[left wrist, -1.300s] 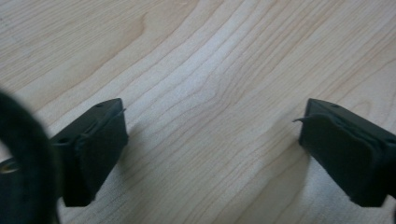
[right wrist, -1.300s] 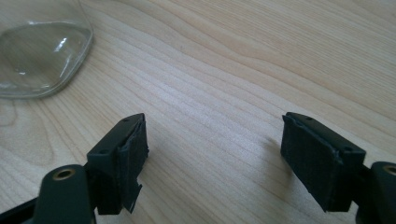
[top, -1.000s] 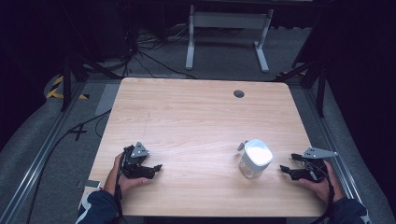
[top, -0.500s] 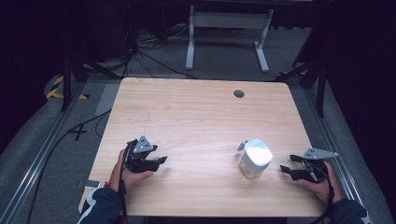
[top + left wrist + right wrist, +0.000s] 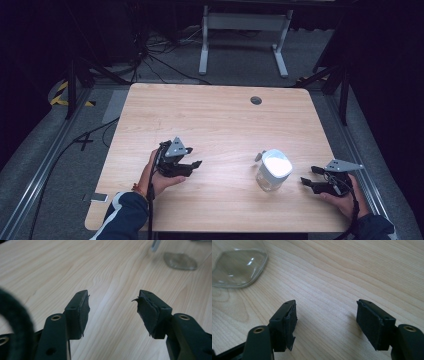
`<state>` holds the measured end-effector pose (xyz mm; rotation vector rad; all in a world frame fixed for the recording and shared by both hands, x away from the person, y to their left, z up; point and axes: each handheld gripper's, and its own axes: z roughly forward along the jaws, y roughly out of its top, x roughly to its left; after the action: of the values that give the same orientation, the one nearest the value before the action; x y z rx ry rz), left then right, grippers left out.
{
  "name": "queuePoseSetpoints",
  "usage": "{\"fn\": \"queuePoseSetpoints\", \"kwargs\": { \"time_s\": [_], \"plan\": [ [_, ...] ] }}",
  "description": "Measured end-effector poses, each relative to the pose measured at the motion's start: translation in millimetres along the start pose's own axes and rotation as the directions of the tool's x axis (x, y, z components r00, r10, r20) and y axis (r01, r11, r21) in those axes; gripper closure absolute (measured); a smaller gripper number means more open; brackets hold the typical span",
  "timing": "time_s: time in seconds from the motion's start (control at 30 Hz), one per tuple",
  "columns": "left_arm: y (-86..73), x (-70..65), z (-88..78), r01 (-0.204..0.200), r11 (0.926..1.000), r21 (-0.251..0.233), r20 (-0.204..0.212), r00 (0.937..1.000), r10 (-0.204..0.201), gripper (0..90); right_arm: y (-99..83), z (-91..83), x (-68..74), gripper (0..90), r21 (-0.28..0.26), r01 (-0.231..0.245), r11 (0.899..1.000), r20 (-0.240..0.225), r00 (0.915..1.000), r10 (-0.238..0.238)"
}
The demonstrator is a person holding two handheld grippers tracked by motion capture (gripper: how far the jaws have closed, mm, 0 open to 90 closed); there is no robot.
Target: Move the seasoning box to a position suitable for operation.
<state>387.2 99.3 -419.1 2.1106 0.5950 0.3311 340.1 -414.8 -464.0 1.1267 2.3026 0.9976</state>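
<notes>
A clear jar point(image 5: 272, 170) with a white lid stands on the wooden table point(image 5: 215, 115), near its front right. My left gripper point(image 5: 194, 165) is held above the front left of the table, pointing right toward the jar and well apart from it. Its jaws have just been closing and stand open with nothing between them point(image 5: 112, 307); the jar's base point(image 5: 180, 261) lies far ahead. My right gripper point(image 5: 306, 181) rests just right of the jar and points at it. Its jaws, also a little narrower than before, are open and empty point(image 5: 325, 317), and the jar point(image 5: 237, 267) sits ahead at the left.
A round cable hole point(image 5: 256, 100) sits near the table's far edge. A white stand point(image 5: 240, 30) and loose cables point(image 5: 150, 60) lie on the floor beyond. A small flat object point(image 5: 99, 197) lies at the table's front left corner.
My left hand has lifted and moved right, toward the middle of the table, with its jaws narrowing. The right hand and the jar have stayed put.
</notes>
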Motion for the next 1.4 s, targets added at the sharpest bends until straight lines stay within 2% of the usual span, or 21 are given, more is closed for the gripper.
{"fn": "queuePoseSetpoints", "kwargs": {
  "time_s": [0.03, 0.1, 0.3, 0.37, 0.4, 0.53, 0.63, 0.73, 0.77, 0.8, 0.9, 1.03, 1.07, 1.1, 1.13, 1.2, 1.23, 1.3, 1.4],
  "plan": [
    [4.3, -2.6, 3.7, 0.002, 1.0, -0.001, 0.007, 1.0, -0.002, 46.0, -0.5, 0.2, -0.3, 32.7, -0.006, 0.003, 1.0, 0.0, 1.0, -0.003],
    [14.1, -7.7, 11.8, -0.02, 0.9998, -0.003, 0.026, 0.9995, 0.02, 46.7, -0.6, 0.1, -0.2, 32.6, -0.006, 0.003, 1.0, 0.001, 1.0, -0.003],
    [38.4, -22.3, 29.0, -0.067, 0.9974, -0.026, 0.077, 0.9946, 0.069, 58.4, -0.9, 0.3, -0.2, 32.6, -0.009, 0.003, 1.0, 0.0, 1.0, -0.003],
    [45.8, -26.8, 33.7, -0.083, 0.9957, -0.042, 0.097, 0.9915, 0.086, 62.7, -0.9, 0.3, -0.2, 32.5, -0.009, 0.003, 1.0, 0.001, 1.0, -0.003],
    [48.9, -29.8, 36.0, -0.095, 0.9944, -0.046, 0.093, 0.9907, 0.099, 65.2, -1.0, 0.3, -0.3, 32.5, -0.009, 0.004, 1.0, 0.0, 1.0, -0.004],
    [60.1, -38.8, 44.2, -0.139, 0.9893, -0.044, 0.12, 0.9824, 0.143, 74.3, -1.1, 0.2, -0.3, 32.5, -0.01, 0.003, 1.0, 0.001, 1.0, -0.003],
    [68.0, -44.2, 48.7, -0.139, 0.9883, -0.063, 0.148, 0.9779, 0.147, 81.3, -1.1, 0.2, -0.3, 32.4, -0.01, 0.004, 1.0, 0.0, 1.0, -0.004],
    [76.1, -47.8, 52.0, -0.144, 0.9859, -0.085, 0.182, 0.9706, 0.158, 86.7, -1.2, 0.2, -0.3, 32.4, -0.011, 0.004, 1.0, 0.001, 1.0, -0.004],
    [78.9, -49.3, 53.6, -0.141, 0.9855, -0.094, 0.183, 0.9705, 0.157, 88.4, -1.2, 0.2, -0.3, 32.4, -0.011, 0.004, 1.0, 0.001, 1.0, -0.004],
    [84.4, -53.0, 56.6, -0.144, 0.9841, -0.104, 0.198, 0.9666, 0.162, 89.4, -1.2, 0.2, -0.3, 32.4, -0.011, 0.004, 1.0, 0.001, 1.0, -0.004],
    [90.4, -56.5, 59.2, -0.171, 0.9797, -0.105, 0.188, 0.964, 0.188, 89.6, -1.3, 0.2, -0.3, 32.4, -0.011, 0.004, 1.0, 0.0, 1.0, -0.004],
    [101.5, -62.1, 66.0, -0.172, 0.9776, -0.121, 0.199, 0.9607, 0.194, 89.7, -1.3, 0.1, -0.4, 32.4, -0.011, 0.004, 1.0, 0.0, 1.0, -0.004],
    [107.0, -65.5, 70.4, -0.19, 0.9745, -0.12, 0.199, 0.9571, 0.211, 89.8, -1.3, 0.1, -0.4, 32.4, -0.011, 0.004, 1.0, 0.0, 1.0, -0.004],
    [109.6, -67.6, 72.7, -0.191, 0.9745, -0.118, 0.199, 0.9569, 0.211, 89.8, -1.4, 0.1, -0.4, 32.4, -0.012, 0.004, 1.0, 0.0, 1.0, -0.004],
    [112.2, -69.4, 75.7, -0.196, 0.9731, -0.12, 0.208, 0.9535, 0.218, 89.8, -1.4, 0.1, -0.4, 32.4, -0.012, 0.004, 1.0, 0.0, 1.0, -0.004],
    [114.5, -72.0, 78.3, -0.197, 0.9732, -0.119, 0.209, 0.9532, 0.218, 89.9, -1.4, 0.2, -0.5, 32.4, -0.012, 0.004, 1.0, 0.0, 1.0, -0.004],
    [119.3, -74.8, 83.5, -0.205, 0.9706, -0.125, 0.214, 0.9496, 0.229, 89.9, -1.5, 0.1, -0.5, 32.3, -0.012, 0.004, 1.0, -0.001, 1.0, -0.004],
    [121.3, -76.7, 85.9, -0.203, 0.9714, -0.123, 0.221, 0.9486, 0.226, 89.9, -1.5, 0.1, -0.6, 32.3, -0.013, 0.004, 1.0, -0.001, 1.0, -0.004],
    [127.2, -80.7, 93.8, -0.221, 0.9674, -0.124, 0.226, 0.943, 0.244, 89.9, -1.5, 0.1, -0.6, 32.2, -0.013, 0.004, 1.0, -0.002, 1.0, -0.004]
  ]
}}
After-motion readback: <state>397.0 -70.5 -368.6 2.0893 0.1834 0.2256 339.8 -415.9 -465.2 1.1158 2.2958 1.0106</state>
